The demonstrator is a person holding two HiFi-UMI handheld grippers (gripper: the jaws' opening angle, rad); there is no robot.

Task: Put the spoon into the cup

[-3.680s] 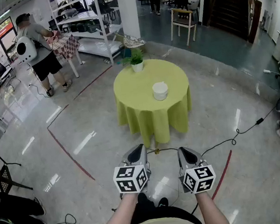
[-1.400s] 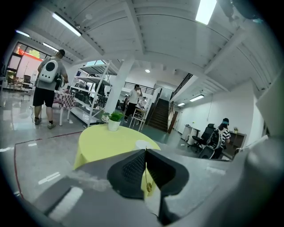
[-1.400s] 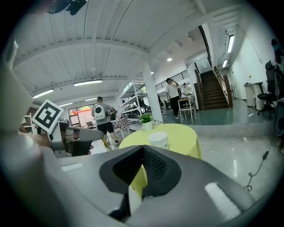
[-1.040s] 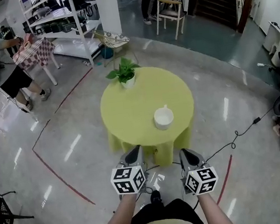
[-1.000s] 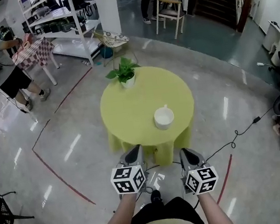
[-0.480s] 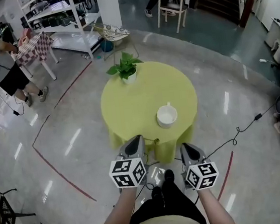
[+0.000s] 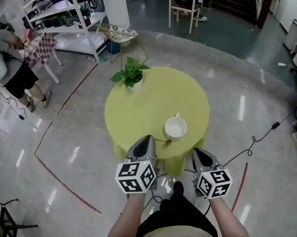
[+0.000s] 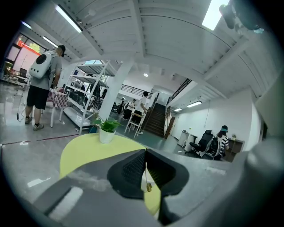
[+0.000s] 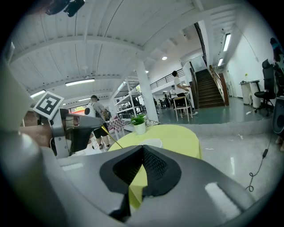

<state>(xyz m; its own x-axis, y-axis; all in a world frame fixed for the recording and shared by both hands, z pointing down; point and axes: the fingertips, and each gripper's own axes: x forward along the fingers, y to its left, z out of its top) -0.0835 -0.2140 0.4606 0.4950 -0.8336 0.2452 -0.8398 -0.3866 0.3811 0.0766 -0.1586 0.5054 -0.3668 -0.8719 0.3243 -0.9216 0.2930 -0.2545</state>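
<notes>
bright overhead strips (fisheye-warped edges)

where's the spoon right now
Head view: the spoon is pinched in the jaws of the left gripper, poking right toward the cup on the yellow table.

Head view: high, just short of tabletop [image 7: 152, 101] near edge, faces steeply down; whole round top in frame. Left gripper view: low, close to tabletop near edge, faces level across it toward potted plant [image 8: 107, 131] at far edge. Right gripper view: same height, same near edge, angled across tabletop; left gripper [image 9: 101, 124] at frame left. All three share tabletop, potted plant, shelving rack [image 7: 73, 14] beyond far edge.
</notes>
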